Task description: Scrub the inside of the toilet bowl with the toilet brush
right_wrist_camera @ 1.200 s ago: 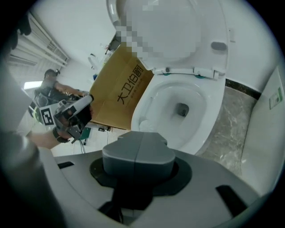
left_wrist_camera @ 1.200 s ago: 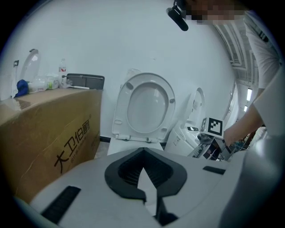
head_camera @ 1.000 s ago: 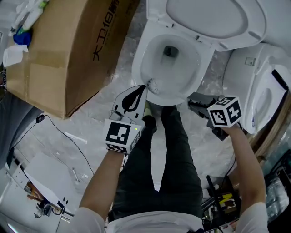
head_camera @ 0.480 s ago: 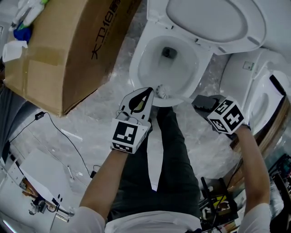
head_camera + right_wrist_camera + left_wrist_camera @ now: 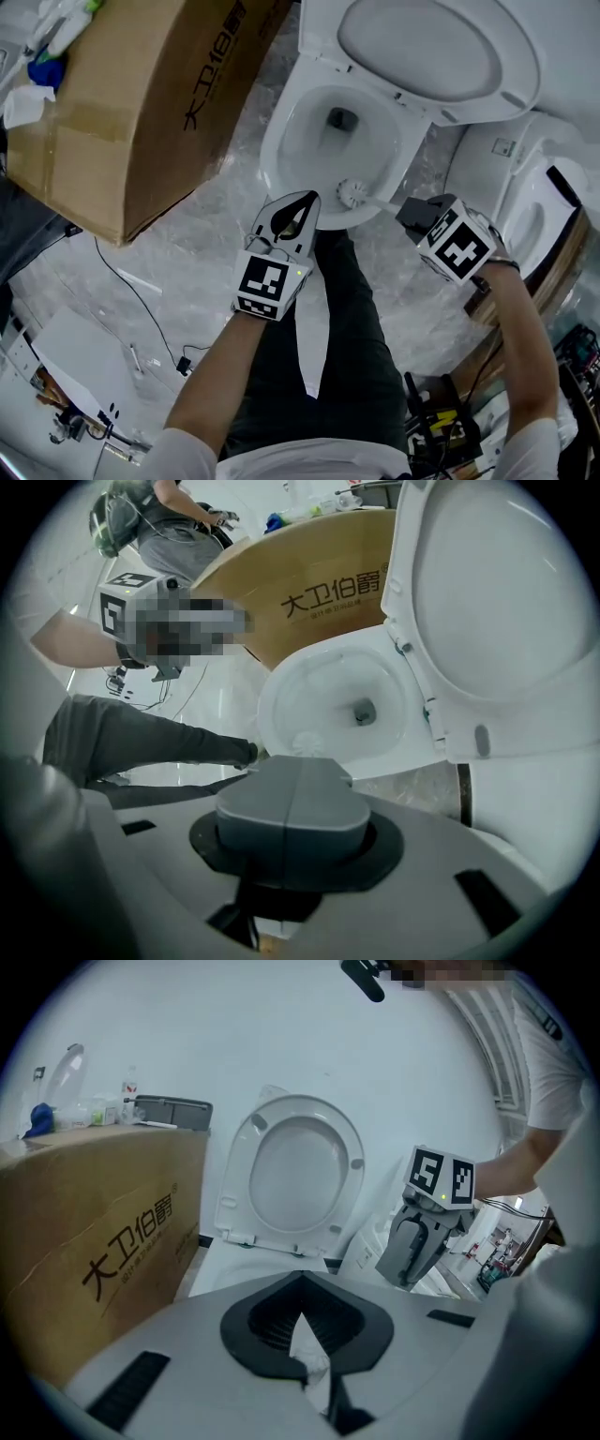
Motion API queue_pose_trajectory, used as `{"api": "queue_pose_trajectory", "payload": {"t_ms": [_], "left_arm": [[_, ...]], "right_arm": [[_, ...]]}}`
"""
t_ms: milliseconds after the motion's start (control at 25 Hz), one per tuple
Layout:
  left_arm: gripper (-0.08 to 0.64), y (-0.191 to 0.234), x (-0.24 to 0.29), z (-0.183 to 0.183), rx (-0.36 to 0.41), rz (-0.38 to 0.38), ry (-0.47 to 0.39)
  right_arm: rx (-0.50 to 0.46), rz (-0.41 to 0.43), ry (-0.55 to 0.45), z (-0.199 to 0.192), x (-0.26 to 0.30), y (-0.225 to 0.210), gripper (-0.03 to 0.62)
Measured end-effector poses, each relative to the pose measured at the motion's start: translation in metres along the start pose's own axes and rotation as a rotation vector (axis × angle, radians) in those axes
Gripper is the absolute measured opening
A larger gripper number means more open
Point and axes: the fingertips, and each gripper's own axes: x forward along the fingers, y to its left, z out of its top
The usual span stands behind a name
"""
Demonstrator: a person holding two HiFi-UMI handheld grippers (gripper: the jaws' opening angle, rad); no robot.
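My right gripper [image 5: 409, 212] grips the brush [image 5: 354, 194], head at the bowl's [image 5: 269, 155] 5 o'clock to scrub; my left gripper [image 5: 289, 214], closed and empty, hangs aside.

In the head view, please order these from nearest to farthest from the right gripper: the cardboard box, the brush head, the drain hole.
1. The brush head, just left of the right gripper, by the bowl's near rim.
2. The drain hole, farther up, deep in the bowl.
3. The cardboard box, far to the left.

Head view looks down; both gripper views share the toilet [image 5: 274, 141].
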Motion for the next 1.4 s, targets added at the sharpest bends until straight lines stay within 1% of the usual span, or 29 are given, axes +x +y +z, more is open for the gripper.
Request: {"api": "queue_pose_trajectory", "payload": {"t_ms": [80, 280, 520, 840, 1120, 1240, 1400], "left_arm": [[0.006, 0.0, 0.0, 0.002, 0.002, -0.002, -0.002], [0.006, 0.004, -0.001, 0.005, 0.001, -0.004, -0.007], [0.006, 0.005, -0.001, 0.004, 0.008, -0.019, -0.01], [0.006, 0.011, 0.0, 0.006, 0.024, -0.037, -0.017], [0.006, 0.02, -0.003, -0.001, 0.017, -0.04, -0.015], [0.006, 0.024, -0.005, -0.003, 0.01, -0.035, -0.018], [0.006, 0.035, -0.007, -0.002, 0.005, -0.024, -0.022]], "right_arm": [[-0.024, -0.035, 0.032, 0.003, -0.003, -0.003, 0.158], [-0.12, -0.136, 0.099, 0.011, -0.007, -0.007, 0.158], [-0.178, -0.246, 0.142, 0.017, -0.01, -0.012, 0.158], [-0.269, -0.37, 0.207, 0.026, -0.008, -0.016, 0.158], [-0.407, -0.492, 0.302, 0.043, -0.004, -0.025, 0.158], [-0.418, -0.527, 0.328, 0.047, -0.006, -0.032, 0.158], [-0.405, -0.53, 0.323, 0.053, -0.003, -0.033, 0.158]]}}
